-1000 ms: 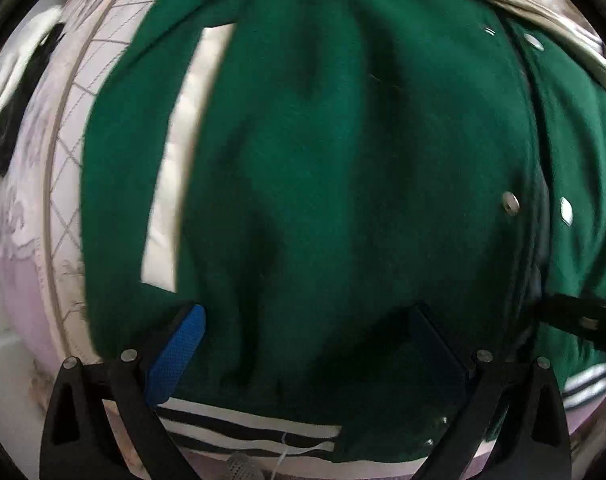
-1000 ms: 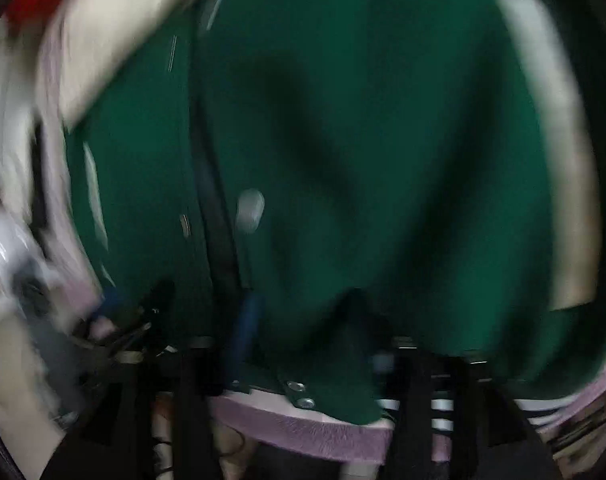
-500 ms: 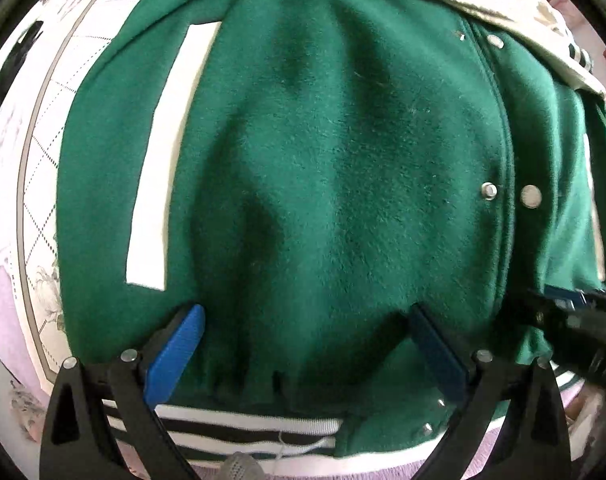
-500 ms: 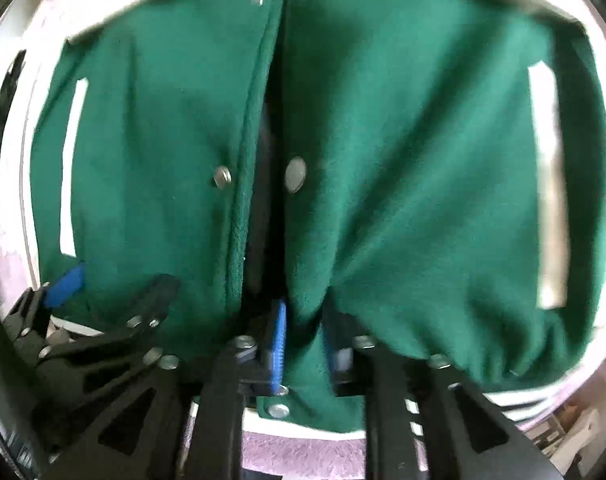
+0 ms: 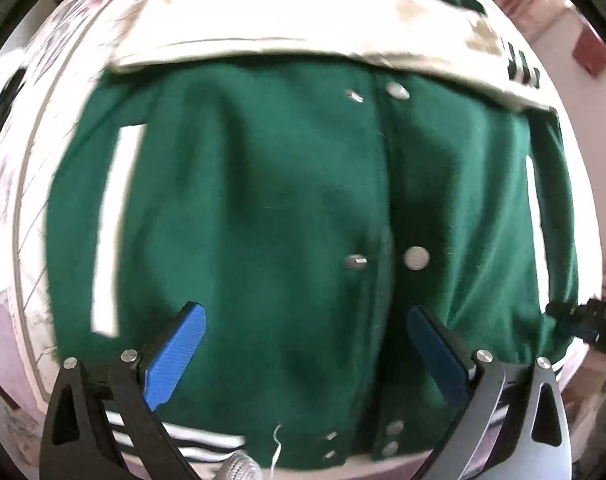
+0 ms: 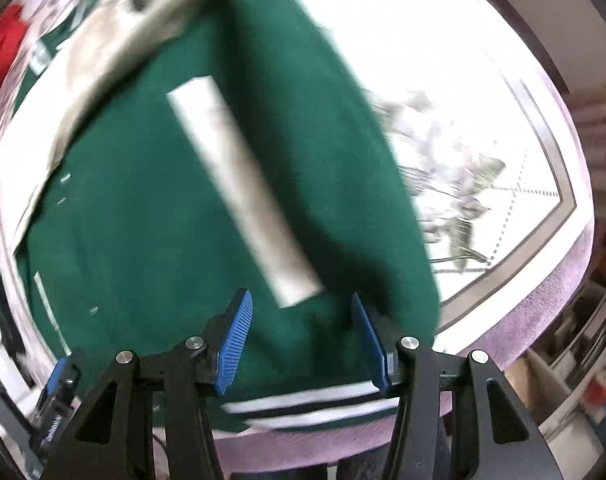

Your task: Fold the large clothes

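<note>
Bedspread (image 6: 523, 208) bears jacket (image 6: 151, 216) beneath parted jaws.

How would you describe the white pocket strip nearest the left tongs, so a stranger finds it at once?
Start from the green jacket spread on the patterned cloth. Left of its snap line runs a long white strip. Unlike the striped hem, it is plain and runs from collar toward hem.
</note>
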A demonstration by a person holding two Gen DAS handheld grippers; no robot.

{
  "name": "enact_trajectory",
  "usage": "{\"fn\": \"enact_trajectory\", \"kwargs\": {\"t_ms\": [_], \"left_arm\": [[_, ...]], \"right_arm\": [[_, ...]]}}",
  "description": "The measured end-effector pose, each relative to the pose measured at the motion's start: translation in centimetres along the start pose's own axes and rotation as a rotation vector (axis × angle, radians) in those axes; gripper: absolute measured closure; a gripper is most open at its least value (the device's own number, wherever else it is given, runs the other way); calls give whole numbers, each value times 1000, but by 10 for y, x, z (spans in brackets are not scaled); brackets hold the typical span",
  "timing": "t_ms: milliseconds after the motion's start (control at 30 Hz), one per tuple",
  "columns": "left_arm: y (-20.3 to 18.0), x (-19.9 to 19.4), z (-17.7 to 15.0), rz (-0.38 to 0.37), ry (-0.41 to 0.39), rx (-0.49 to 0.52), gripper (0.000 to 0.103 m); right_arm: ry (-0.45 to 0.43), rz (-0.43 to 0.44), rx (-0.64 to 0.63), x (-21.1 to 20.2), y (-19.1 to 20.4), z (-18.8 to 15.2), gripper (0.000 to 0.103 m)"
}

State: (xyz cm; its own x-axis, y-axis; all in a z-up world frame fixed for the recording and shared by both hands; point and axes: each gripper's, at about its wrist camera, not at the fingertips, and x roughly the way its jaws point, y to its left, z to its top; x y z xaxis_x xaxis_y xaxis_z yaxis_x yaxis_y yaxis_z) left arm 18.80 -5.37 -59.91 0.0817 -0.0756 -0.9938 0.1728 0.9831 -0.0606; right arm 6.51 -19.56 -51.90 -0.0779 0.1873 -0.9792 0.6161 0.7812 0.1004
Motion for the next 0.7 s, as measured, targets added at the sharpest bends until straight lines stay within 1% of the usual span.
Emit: {"fn": "enact_trajectory", "kwargs": {"t_ms": [33,67,100,133,167,200,233,267,300,333,400,433,467,500,533,567,600,633,700], "left_arm": [[-12,11,-1,31,15,30,0],[-21,23,-4,69,33,63,0],[-28,37,-9,98,60,94,0],[-30,42,-12,103,60,96,0],[-30,41,-13,104,49,96,0],[-30,41,-14,106,49,100,0],[-30,42,-14,104,50,104,0],[-46,40,-21,103,51,100,0],[-45,40,-21,102,55,98,0],[-43,41,-20,109,59,101,0],[-44,35,-12,127,64,109,0],[-48,29,-5,138,53,111,0],[-59,23,7,147,42,109,0],[-61,16,10,154,27,102,0],[-62,8,13,162,9,89,0],[-65,0,15,178,-9,73,0],[-68,-5,17,194,-21,54,0],[-71,-10,18,207,-28,38,0],[-85,-23,21,260,-57,5,0]], "right_arm": [[19,-30,5,10,-10,-3,52],[36,-39,6,18,-18,-5,53],[48,-27,-2,20,-22,-9,53],[56,-32,-24,15,-21,-12,53],[60,-34,-34,10,-16,-22,53],[45,-16,-31,0,-13,-38,53],[-6,32,-22,-17,-16,-43,53],[-37,35,-25,-20,-7,-45,51],[-54,-9,-39,-22,-11,-47,51],[-18,-76,-63,-11,-18,-48,51],[120,-159,-97,22,-27,-56,48],[149,-105,-47,25,-35,-58,48],[155,-81,-18,21,-39,-58,48],[162,-69,-17,15,-39,-55,48],[144,-69,-44,0,-36,-55,48],[118,-73,-64,-15,-37,-43,48],[87,-73,-94,-29,-34,-39,46],[71,-73,-122,-40,-32,-38,46],[43,-42,-183,-63,-24,-23,46]]}}
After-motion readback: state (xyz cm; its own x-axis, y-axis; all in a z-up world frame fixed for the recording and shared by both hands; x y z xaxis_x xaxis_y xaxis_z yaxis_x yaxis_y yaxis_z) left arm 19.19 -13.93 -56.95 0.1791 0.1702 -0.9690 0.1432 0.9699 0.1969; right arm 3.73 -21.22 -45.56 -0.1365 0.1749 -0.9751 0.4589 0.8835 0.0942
